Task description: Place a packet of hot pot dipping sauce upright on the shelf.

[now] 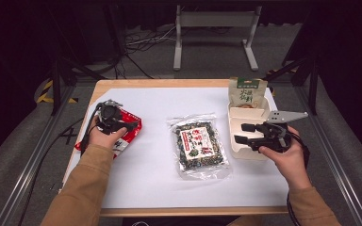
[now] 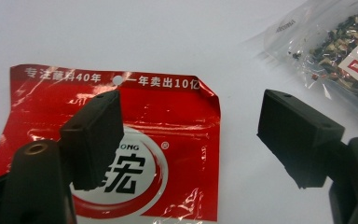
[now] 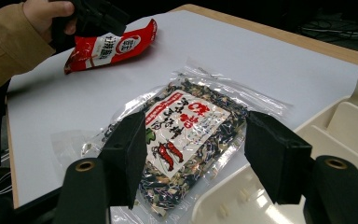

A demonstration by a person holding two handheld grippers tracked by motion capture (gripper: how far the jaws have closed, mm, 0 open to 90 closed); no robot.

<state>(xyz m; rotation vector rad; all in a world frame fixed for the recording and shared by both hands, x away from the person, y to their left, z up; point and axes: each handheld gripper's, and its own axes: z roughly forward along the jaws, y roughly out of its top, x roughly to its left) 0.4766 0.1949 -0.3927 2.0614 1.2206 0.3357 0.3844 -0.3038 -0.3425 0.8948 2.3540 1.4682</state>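
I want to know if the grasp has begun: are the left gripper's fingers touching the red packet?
Cannot tell. In the left gripper view the left gripper is open, one finger over the red packet, the other over bare table, but no gap or contact shows plainly.

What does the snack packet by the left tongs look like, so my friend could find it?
Look at the white table sheet, then its left edge, under the left tongs. There lies the flat, shiny red foil packet with white lettering. The clear plastic bag of dark dried bits sits mid-table; only this packet is red.

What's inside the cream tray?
A green snack bag stands in the back of the cream tray. The right tongs cover part of the front.
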